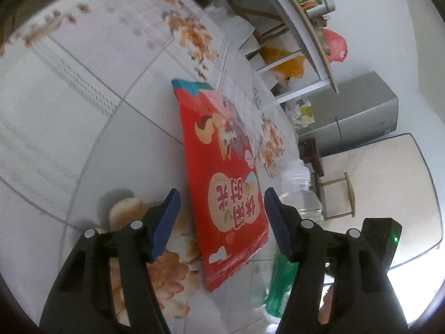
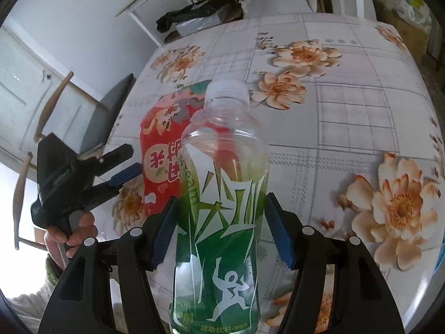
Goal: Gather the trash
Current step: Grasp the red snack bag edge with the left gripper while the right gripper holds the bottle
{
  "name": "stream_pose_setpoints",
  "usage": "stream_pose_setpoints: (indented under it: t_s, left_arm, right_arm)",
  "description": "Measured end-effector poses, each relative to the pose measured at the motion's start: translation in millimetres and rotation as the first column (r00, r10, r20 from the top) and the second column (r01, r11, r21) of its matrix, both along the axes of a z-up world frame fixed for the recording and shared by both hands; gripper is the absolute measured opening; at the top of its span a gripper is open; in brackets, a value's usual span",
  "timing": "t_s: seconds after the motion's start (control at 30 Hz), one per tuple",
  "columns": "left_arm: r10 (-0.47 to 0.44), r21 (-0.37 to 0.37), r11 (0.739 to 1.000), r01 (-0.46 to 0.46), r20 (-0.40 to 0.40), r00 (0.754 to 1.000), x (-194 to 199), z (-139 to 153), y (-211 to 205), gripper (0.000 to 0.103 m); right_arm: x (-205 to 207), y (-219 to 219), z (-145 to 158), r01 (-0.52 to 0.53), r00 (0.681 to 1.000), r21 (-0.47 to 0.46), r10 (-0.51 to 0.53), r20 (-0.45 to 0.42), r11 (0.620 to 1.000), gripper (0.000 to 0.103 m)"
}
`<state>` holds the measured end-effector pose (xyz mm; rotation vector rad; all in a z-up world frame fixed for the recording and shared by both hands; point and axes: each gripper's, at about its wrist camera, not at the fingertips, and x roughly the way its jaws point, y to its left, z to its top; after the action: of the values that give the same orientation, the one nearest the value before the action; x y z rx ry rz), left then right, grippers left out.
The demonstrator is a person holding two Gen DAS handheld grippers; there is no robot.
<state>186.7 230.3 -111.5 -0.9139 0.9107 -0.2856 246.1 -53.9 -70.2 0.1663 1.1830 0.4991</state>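
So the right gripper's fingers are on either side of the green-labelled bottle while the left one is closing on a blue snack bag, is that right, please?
Not quite: the snack bag is red, not blue, as the left wrist view shows. The rest holds: the right gripper has its fingers either side of the green-labelled bottle, and the left gripper is open around the bag.

We are in a lived-in home, likely a dining corner: the bench (image 2: 347,128) wears a flower-print oilcloth, and a wooden chair (image 2: 50,105) stands beside it. Nearby we see cluttered white shelves (image 1: 294,83), a grey refrigerator (image 1: 361,111) and a white panelled door (image 2: 27,89).
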Motion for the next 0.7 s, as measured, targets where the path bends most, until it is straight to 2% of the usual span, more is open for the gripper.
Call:
stream_pose_setpoints:
  t_s: [0.2,0.33,0.47,0.57,0.63,0.7]
  left_arm:
    - [-0.022,-0.058,0.998,0.022,-0.001,1.000,0,-1,-8,0.054]
    - [-0.035,-0.101,0.994,0.038,0.036,0.999,-3,6,-13,0.053]
    - [-0.054,-0.135,0.989,0.063,0.075,0.996,-2,10,-21,0.047]
    - [-0.058,-0.079,0.995,0.062,0.050,0.997,2,11,-29,0.038]
    - [-0.062,0.018,0.998,0.062,0.005,0.998,5,11,-37,0.030]
    - [-0.069,0.068,0.995,0.070,-0.018,0.997,8,10,-40,0.024]
  right_arm:
    - [2,7,-7,-0.016,1.000,-0.023,0.016,-0.005,1.000,0.061]
    - [3,5,-9,-0.013,1.000,-0.011,0.013,-0.006,1.000,0.061]
    - [1,2,-10,-0.008,1.000,0.002,0.008,-0.005,1.000,0.061]
    - [1,1,-9,-0.003,1.000,0.009,0.003,-0.006,1.000,0.061]
    - [0,0,-9,0.002,1.000,0.014,-0.002,-0.006,1.000,0.061]
    - [-1,-3,-8,0.011,1.000,0.019,-0.011,-0.006,1.000,0.061]
